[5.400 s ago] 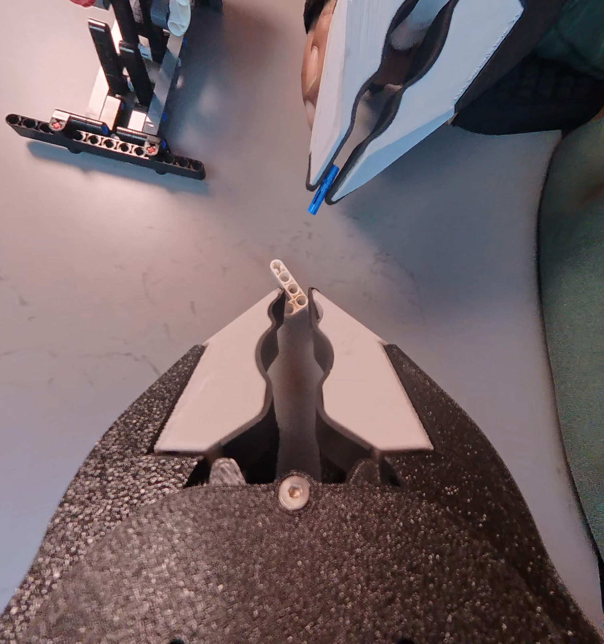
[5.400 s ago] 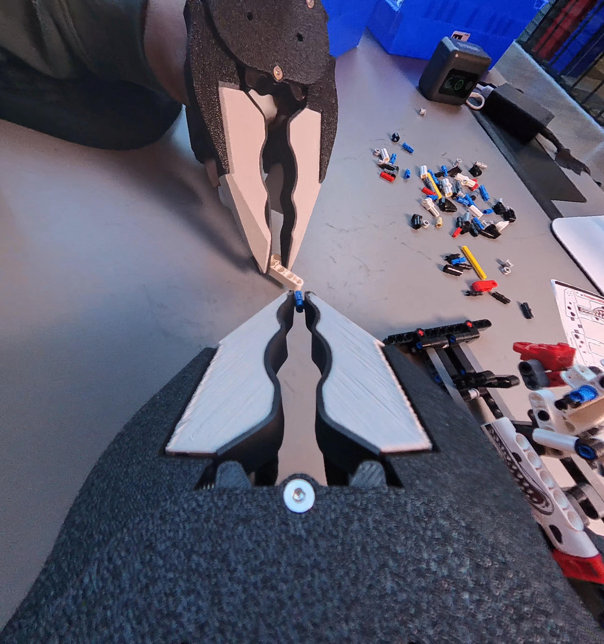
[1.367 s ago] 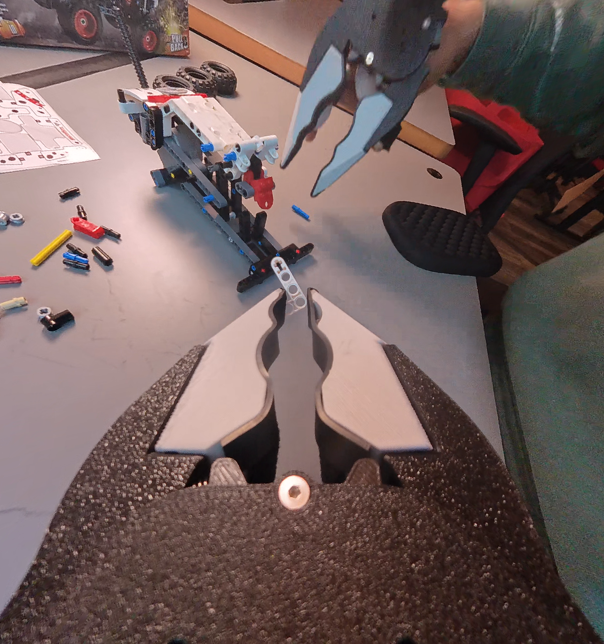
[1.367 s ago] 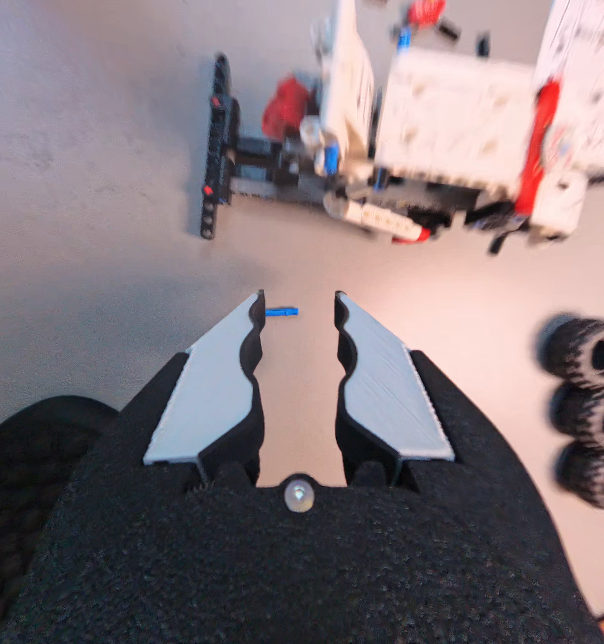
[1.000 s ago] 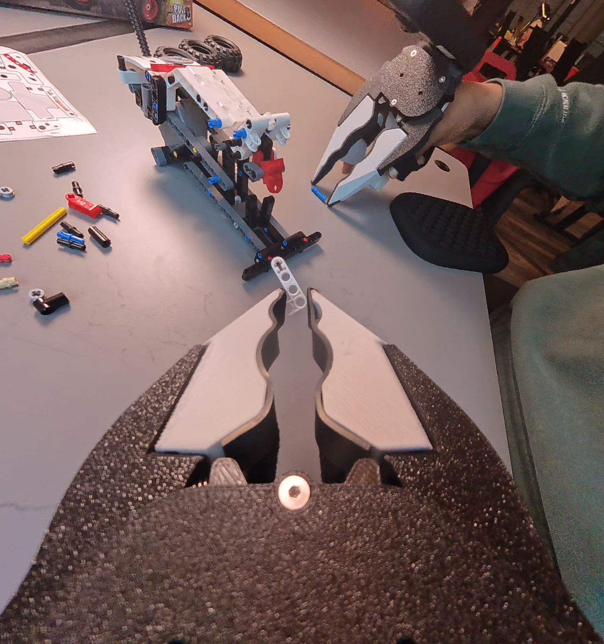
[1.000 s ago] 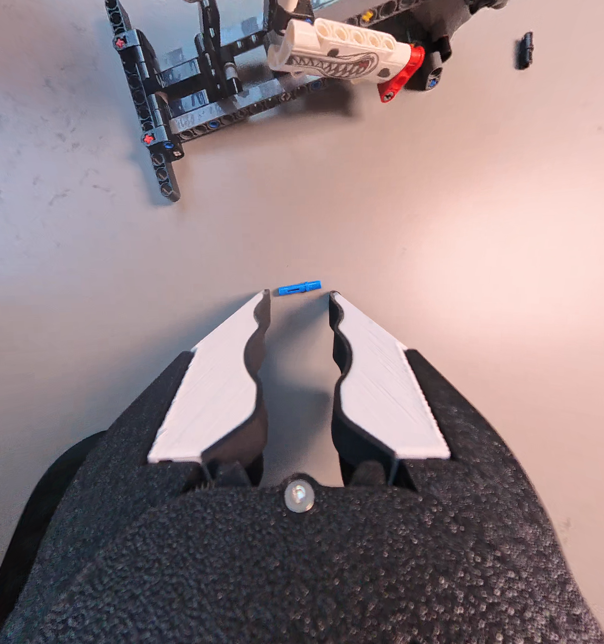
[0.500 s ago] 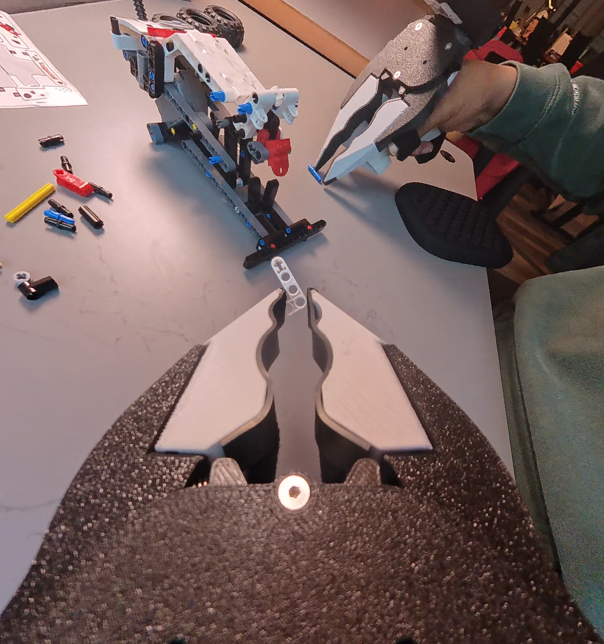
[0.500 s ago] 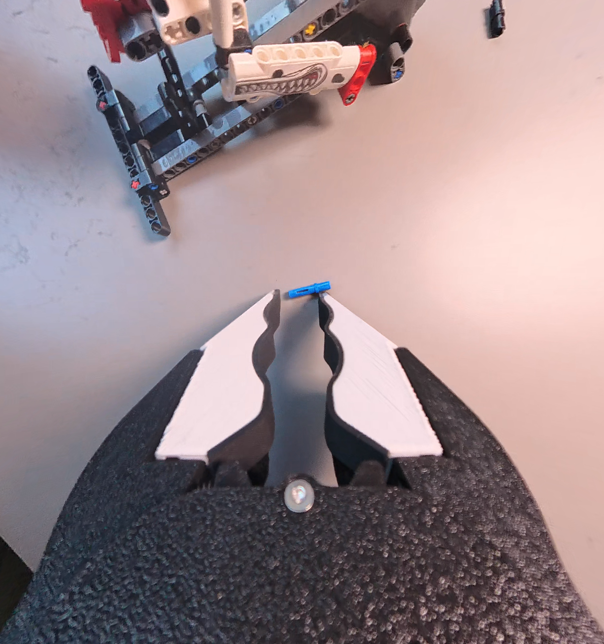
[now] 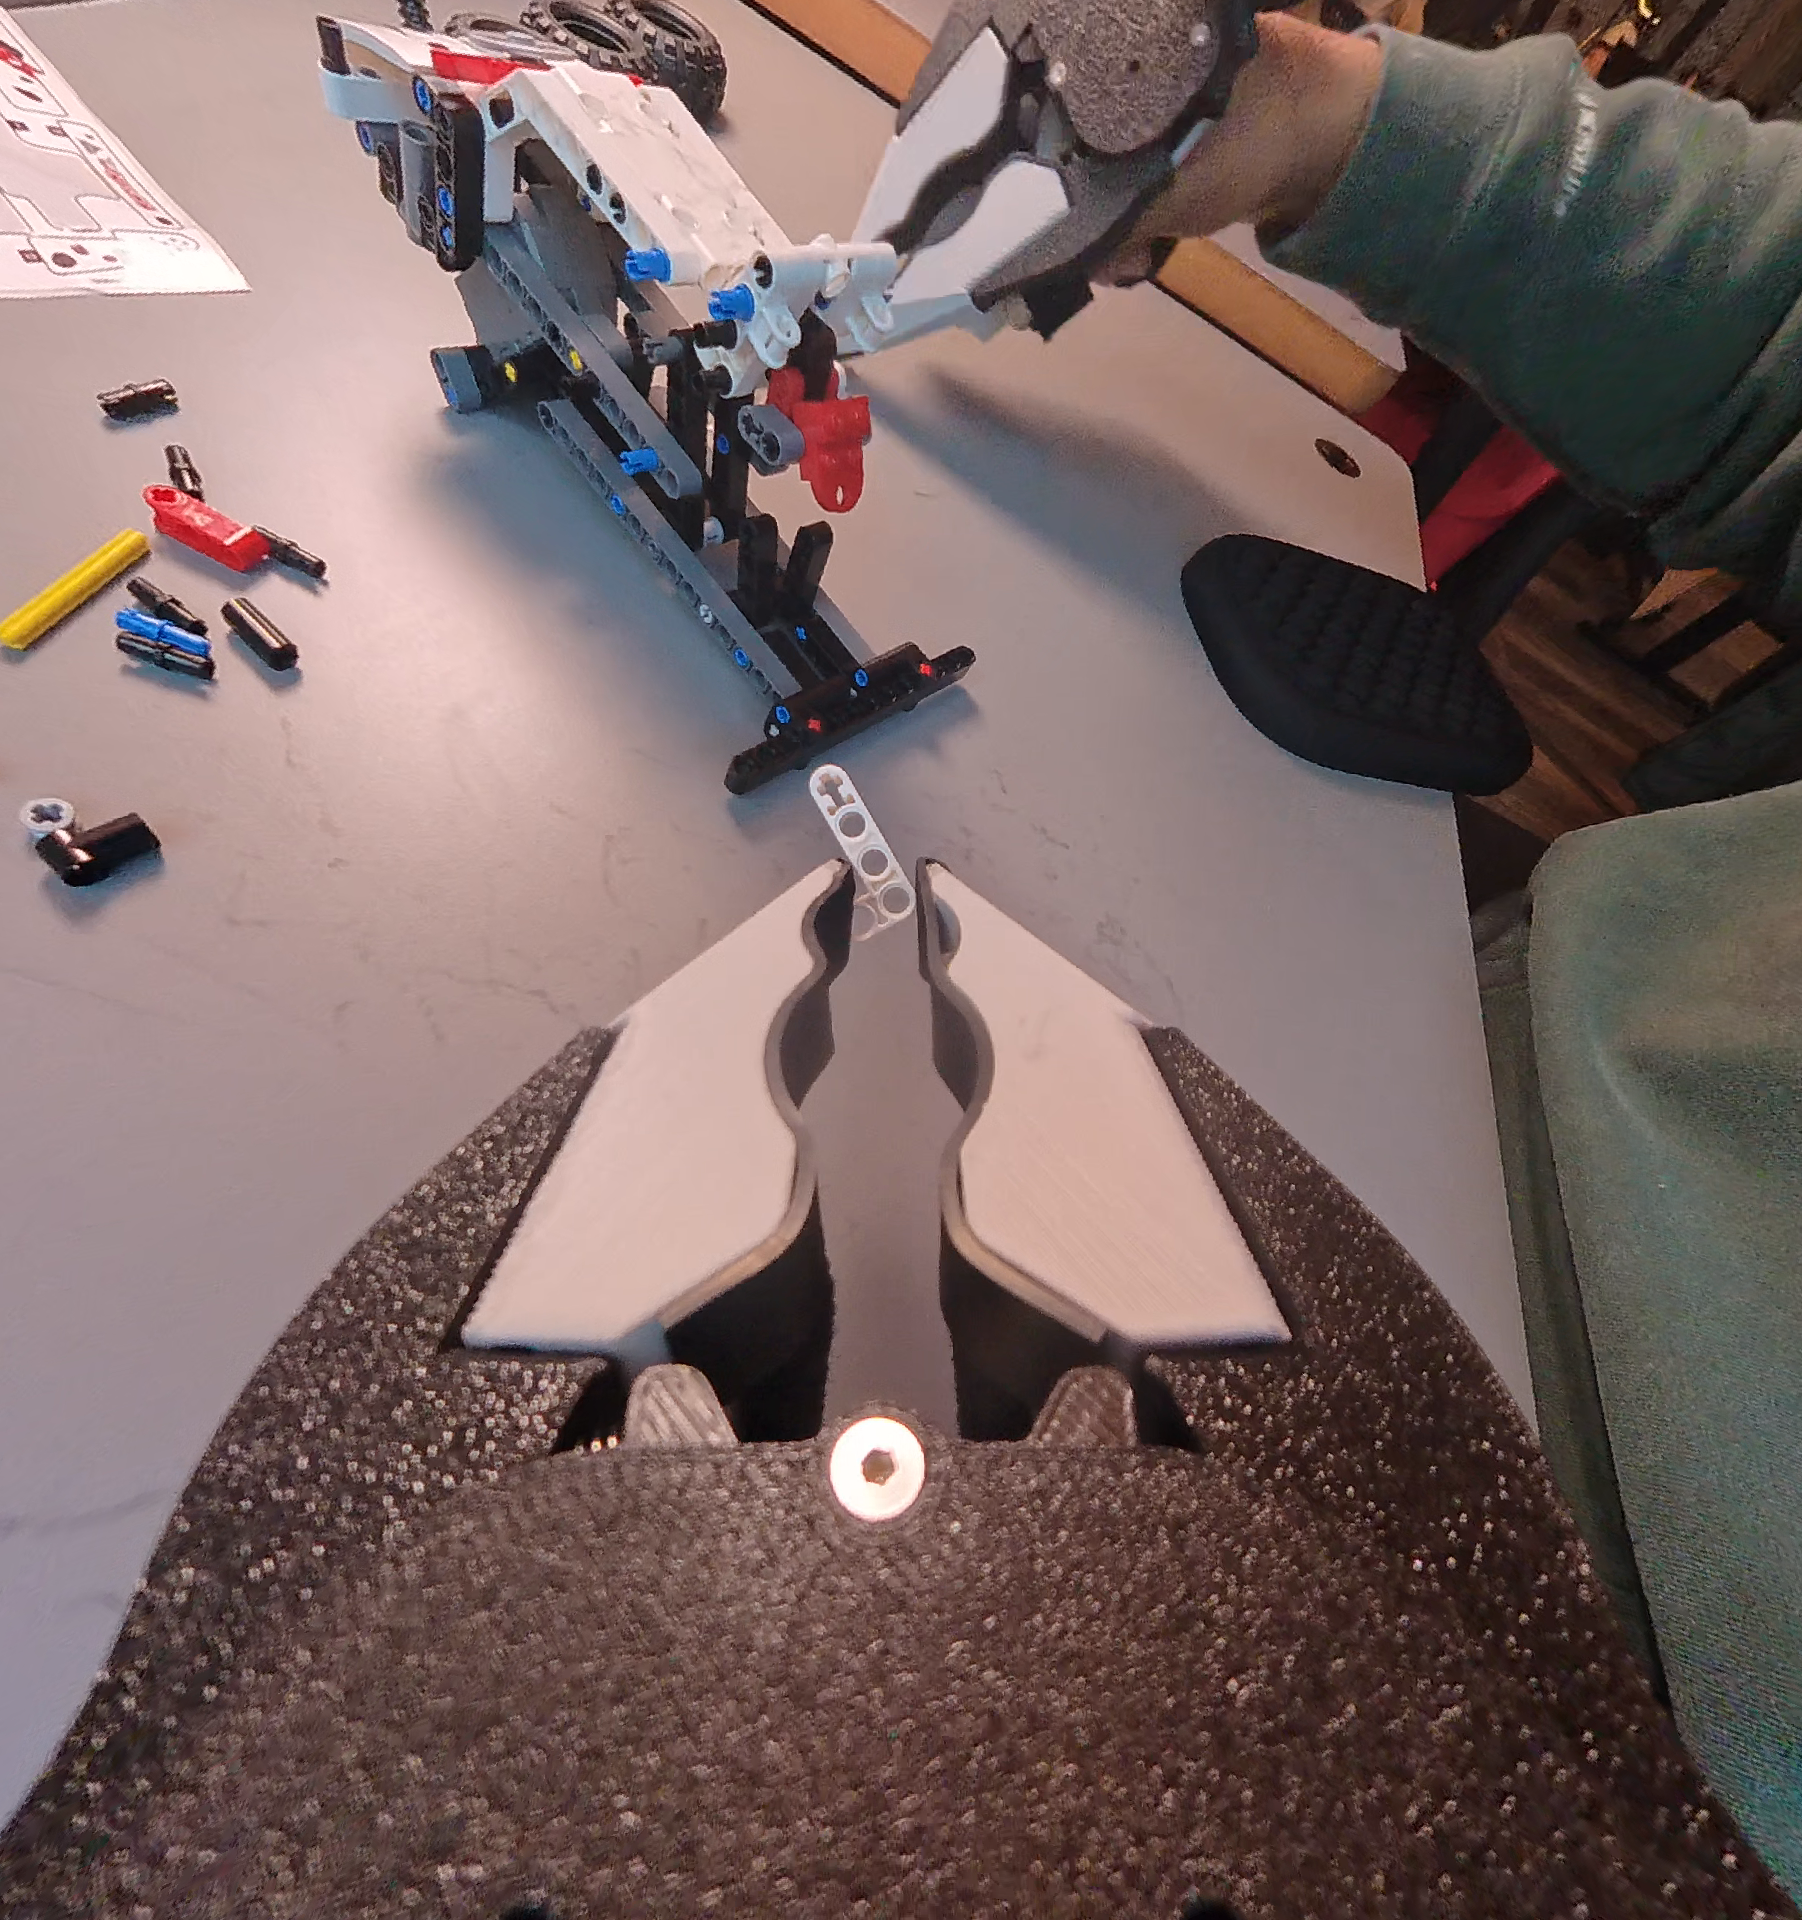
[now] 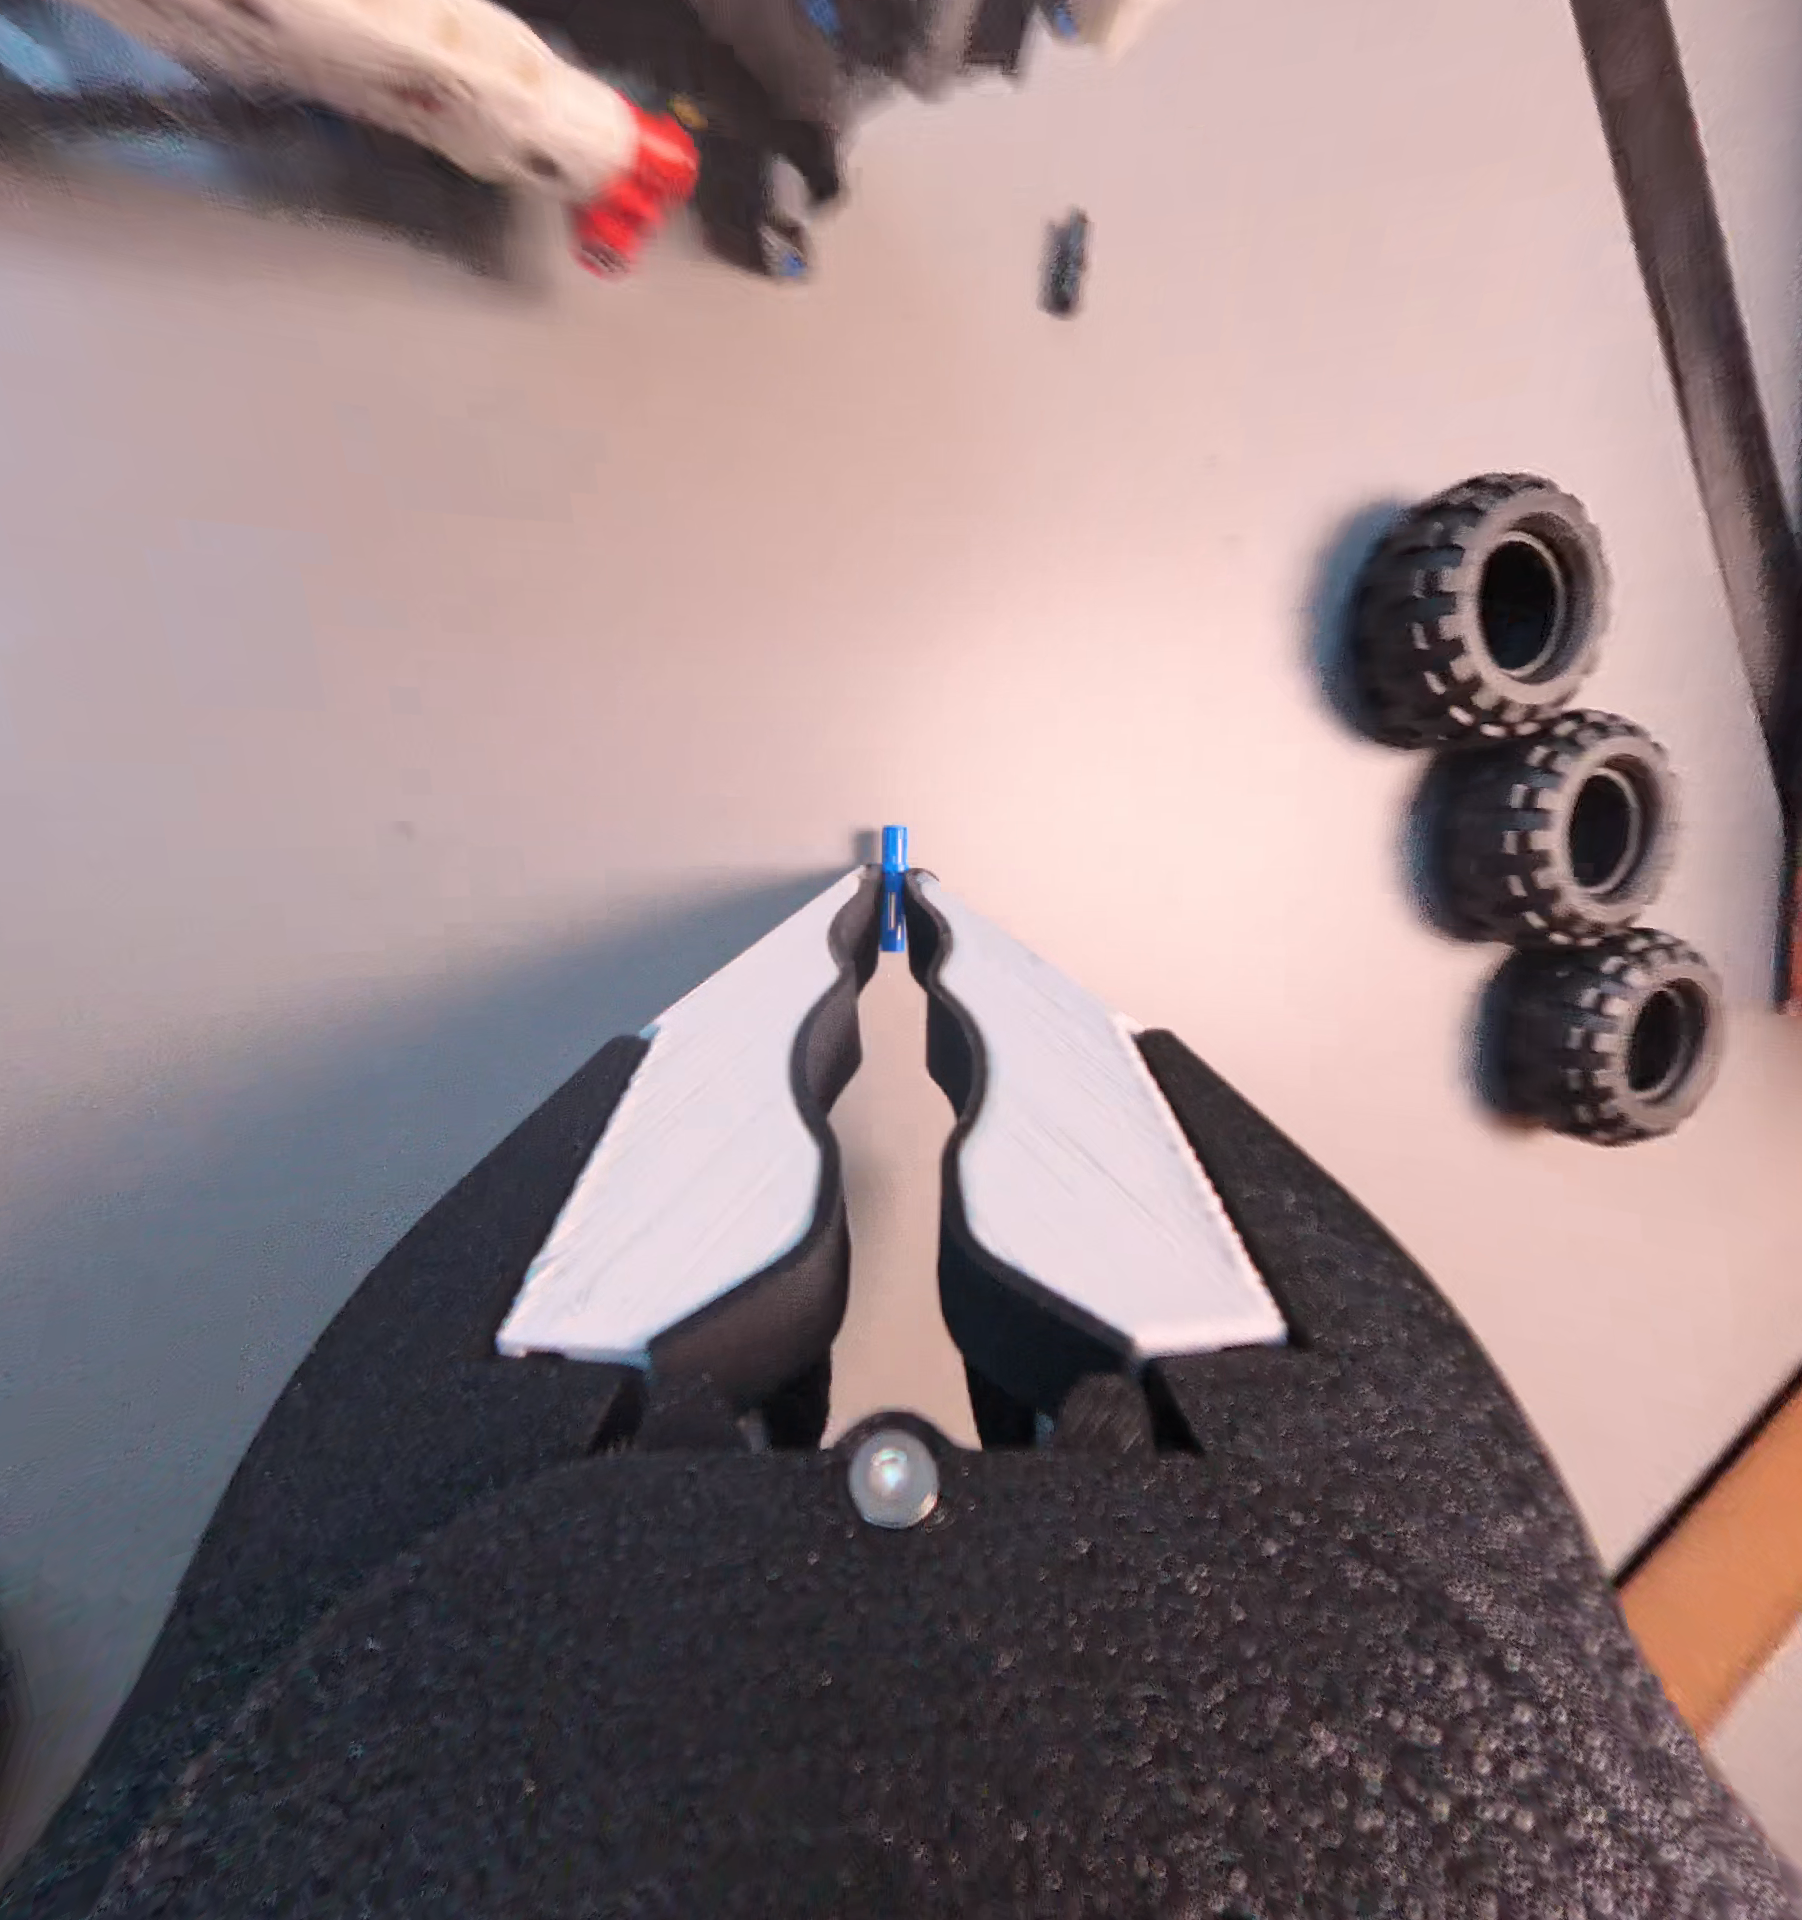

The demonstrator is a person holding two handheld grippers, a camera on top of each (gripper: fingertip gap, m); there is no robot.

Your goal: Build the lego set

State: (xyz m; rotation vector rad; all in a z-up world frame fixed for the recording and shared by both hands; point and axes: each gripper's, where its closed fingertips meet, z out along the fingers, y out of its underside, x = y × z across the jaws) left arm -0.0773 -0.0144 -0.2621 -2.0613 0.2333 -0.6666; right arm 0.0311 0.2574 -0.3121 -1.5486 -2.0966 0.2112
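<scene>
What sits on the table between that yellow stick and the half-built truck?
In the left wrist view, between the yellow stick and the half-built truck lie a red piece and small black pins.

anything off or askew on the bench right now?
Nothing damaged or spilled. Loose pieces lie scattered left of the truck model, normal mid-build. Left claw grips a white beam; right claw pinches a blue pin.

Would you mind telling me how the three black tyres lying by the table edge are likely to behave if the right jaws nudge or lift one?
The three black tyres look like hollow rubber rings, so probably light and squashy rather than rigid. Their knobbly tread should give good friction, so slipping seems unlikely. They lie on their sides, so a nudge would likely slide one; tipped upright, it could roll toward the nearby table edge.
</scene>
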